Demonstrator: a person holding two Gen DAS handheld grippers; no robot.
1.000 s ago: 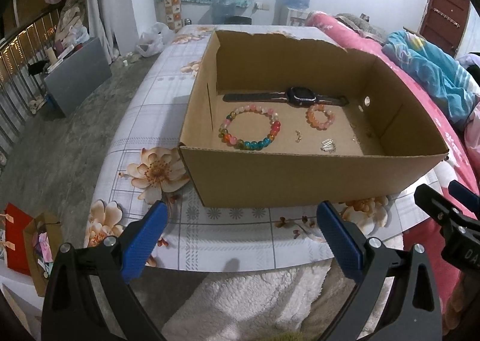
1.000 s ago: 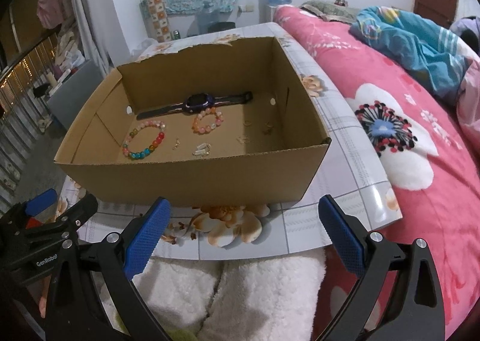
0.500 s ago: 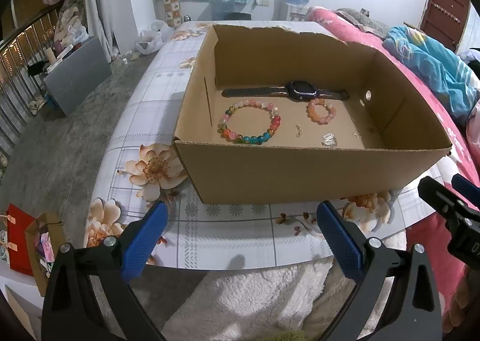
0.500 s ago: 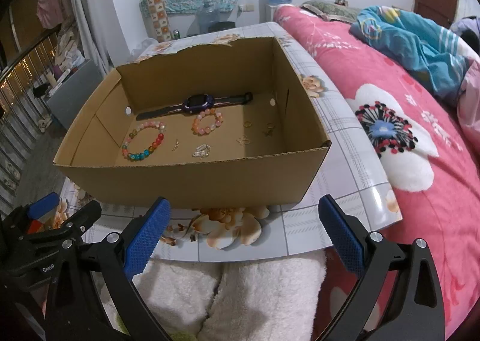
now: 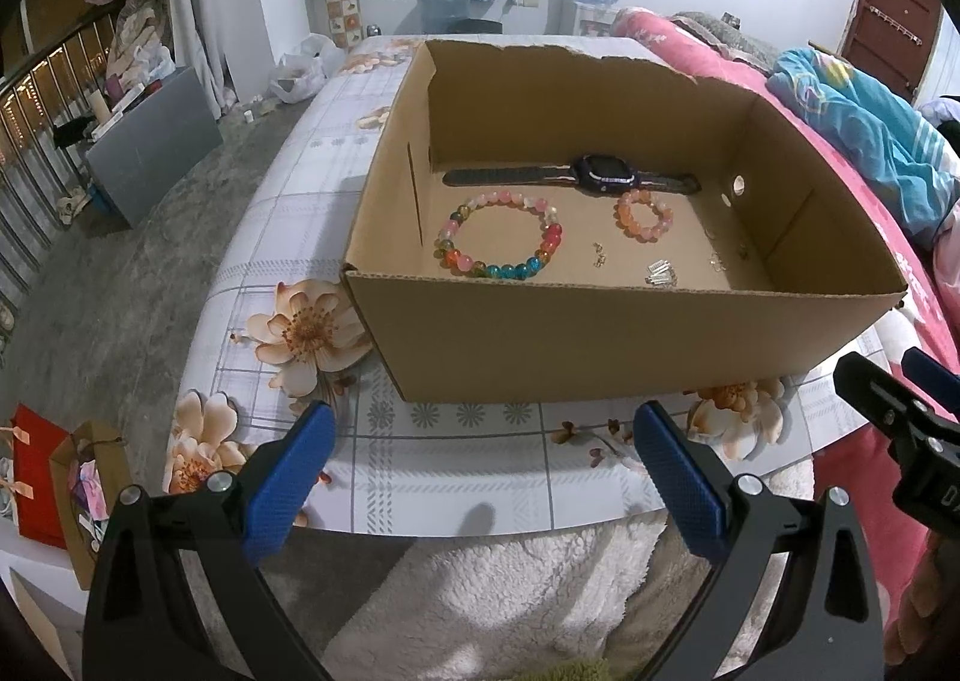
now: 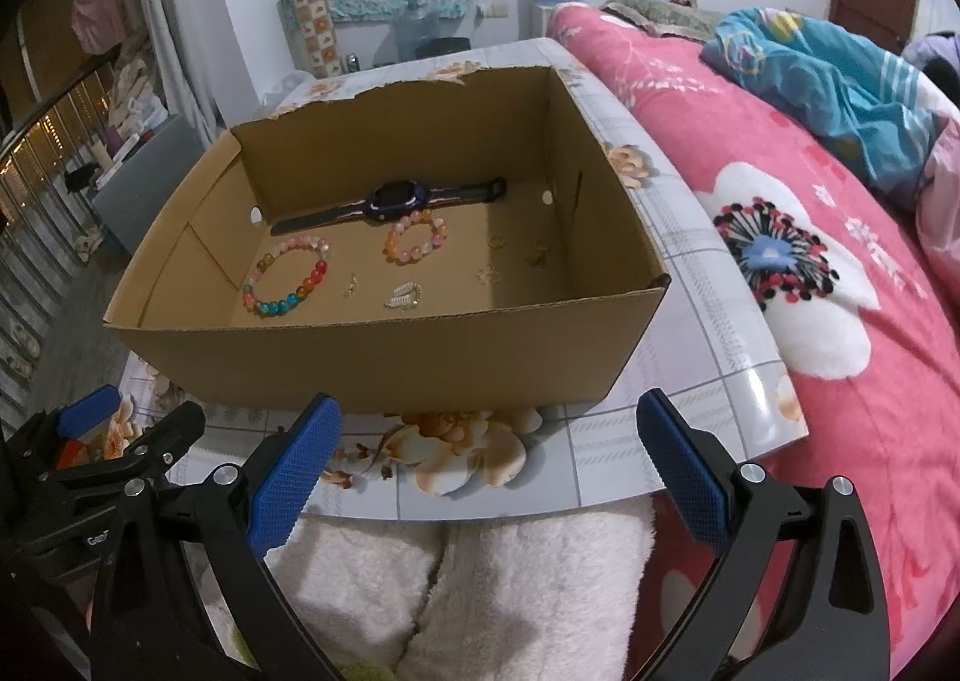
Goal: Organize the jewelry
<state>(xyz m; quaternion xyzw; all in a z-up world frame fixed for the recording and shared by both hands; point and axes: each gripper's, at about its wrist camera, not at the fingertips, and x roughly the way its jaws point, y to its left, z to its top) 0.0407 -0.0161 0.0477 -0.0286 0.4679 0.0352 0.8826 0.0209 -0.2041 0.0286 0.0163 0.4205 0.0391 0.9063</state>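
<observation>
An open cardboard box (image 5: 600, 345) (image 6: 372, 363) stands on a floral-print table. Inside lie a dark wristwatch (image 5: 603, 176) (image 6: 396, 199), a large multicoloured bead bracelet (image 5: 501, 237) (image 6: 287, 276), a small orange-pink bead bracelet (image 5: 643, 214) (image 6: 416, 240), a silver clip (image 5: 660, 274) (image 6: 403, 296) and tiny gold earrings (image 5: 598, 254) (image 6: 489, 273). My left gripper (image 5: 480, 471) hangs open in front of the box's near wall, holding nothing. Just as wide open and empty is my right gripper (image 6: 486, 471), before the box's right half.
The table (image 5: 456, 471) ends just ahead of both grippers, with a white fluffy fabric (image 6: 480, 591) below. A pink flowered bed (image 6: 840, 291) with a blue blanket (image 6: 840, 75) borders the right side. Red and brown paper bags (image 5: 54, 477) sit on the floor at left.
Both grippers have risen and tipped slightly, so more of the box floor shows. The jewellery has not moved and both grippers stay open.
</observation>
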